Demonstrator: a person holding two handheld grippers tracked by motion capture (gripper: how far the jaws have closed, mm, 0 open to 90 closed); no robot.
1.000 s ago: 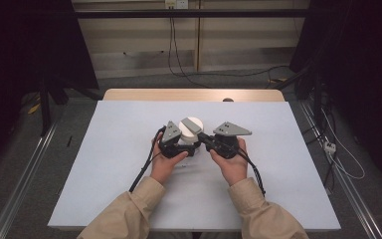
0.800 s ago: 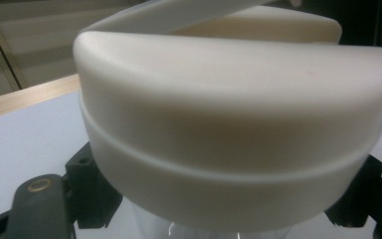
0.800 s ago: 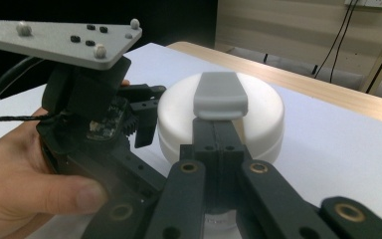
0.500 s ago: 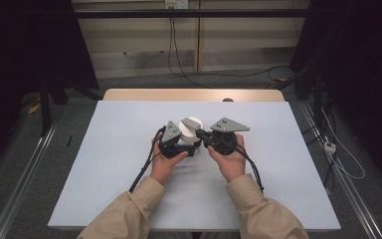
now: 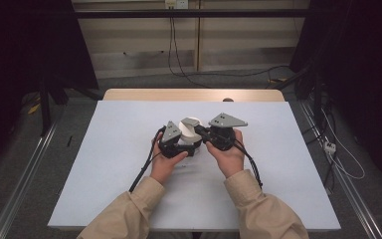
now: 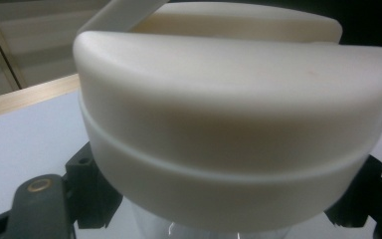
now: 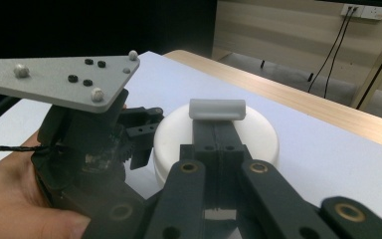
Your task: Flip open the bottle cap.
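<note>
Over the middle of the white table (image 5: 104, 164), the person holds a cream-lidded container (image 5: 189, 130) between two tools. The left hand-held gripper (image 5: 179, 145) is clamped on the container's body: in the left gripper view its black jaws sit against both sides just below the broad cream lid (image 6: 234, 114), where a strip of clear wall (image 6: 199, 233) shows. The right hand-held gripper (image 7: 218, 130) comes in from the other side with its jaws pressed flat together, their tips reaching up to the small white tab (image 7: 217, 108) that stands up from the top of the lid; whether the tab is pinched or merely touched cannot be told. In the right gripper view the grey three-cornered plate (image 7: 64, 79) of the left tool lies just beside the lid, with the person's left hand (image 7: 15, 204) under it.
</note>
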